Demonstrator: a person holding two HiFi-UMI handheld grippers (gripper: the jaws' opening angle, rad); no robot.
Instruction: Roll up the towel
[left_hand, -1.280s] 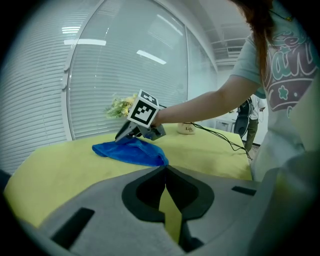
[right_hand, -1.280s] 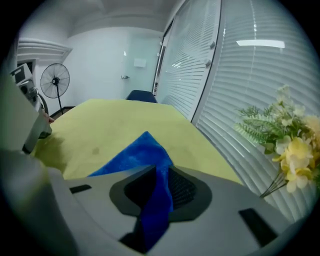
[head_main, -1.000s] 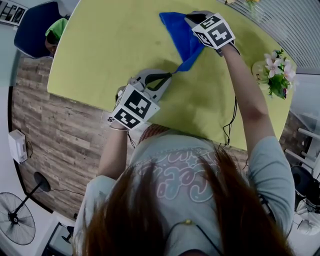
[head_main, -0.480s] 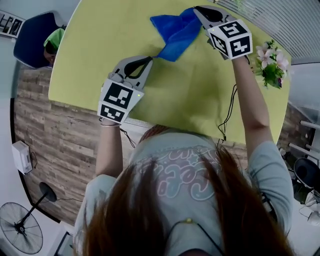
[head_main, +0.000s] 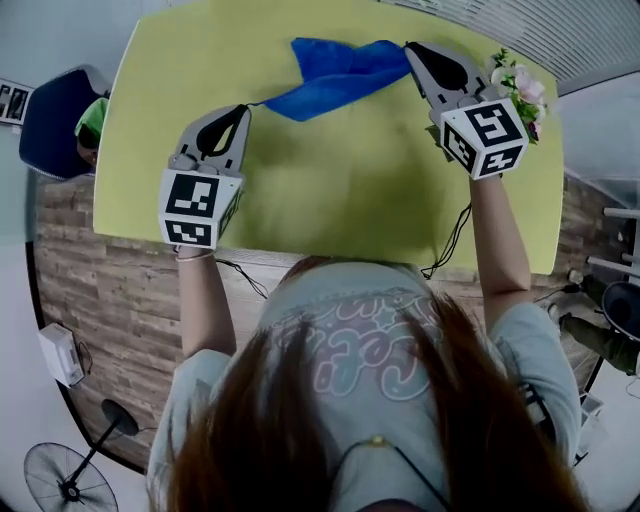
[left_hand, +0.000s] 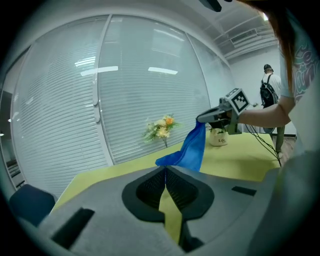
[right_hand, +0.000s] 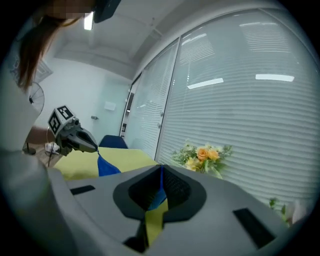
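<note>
Left gripper (head_main: 243, 106) and right gripper (head_main: 410, 46), each tight on a towel (head_main: 335, 75) corner, now higher, farther apart.

Yellow-green table (head_main: 350, 190) on wood-plank floor (head_main: 110, 280); blue chair (head_main: 45, 125) beside it; slatted blinds (left_hand: 60, 100) cover glass walls.

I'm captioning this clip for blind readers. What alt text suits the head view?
A person holds a blue towel stretched over a yellow-green table, the left claw and right claw each shut on one end. Flowers stand at the right.
</note>
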